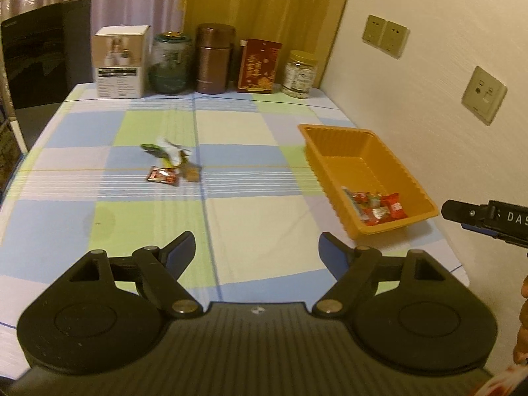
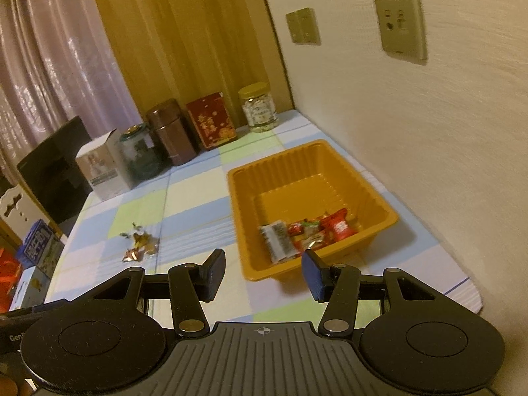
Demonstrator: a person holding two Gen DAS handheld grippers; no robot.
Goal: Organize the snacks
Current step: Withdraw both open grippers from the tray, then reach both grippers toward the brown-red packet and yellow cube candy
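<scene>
Left hand-held gripper (image 1: 255,250) held above the near edge of the counter (image 1: 264,231), fingers spread wide, nothing between them; right hand-held gripper (image 2: 262,272) hovering just short of the orange tray (image 2: 379,204), fingers partly apart and likewise empty, its black tip showing at the right border of the left view.

Beyond the left hand-held gripper, out in the middle of the checked cloth, a small heap of loose snacks (image 1: 170,163): little wrapped sweets in red, green, white and gold foil, some touching, some overlapping; well apart from the tray. Inside the tray, at its near end, several wrapped snacks (image 2: 307,234) already dropped in, mostly red, one pale and striped.

Likely feather-light and crinkly; soft wrappers, slippery foil, nothing fragile beyond a crushable centre; prone to skid on the cloth or pop out of a hard pinch. Best taken across the plump middle rather than by a twisted end; fingers narrowed first, lowered either side of a single piece at the edge of the heap to avoid lifting two.

Along the far edge, against curtains: a white box (image 1: 120,61), a green jar (image 1: 171,62), a brown canister (image 1: 214,59), a red carton (image 1: 259,66), a yellow-lidded jar (image 1: 300,74).
</scene>
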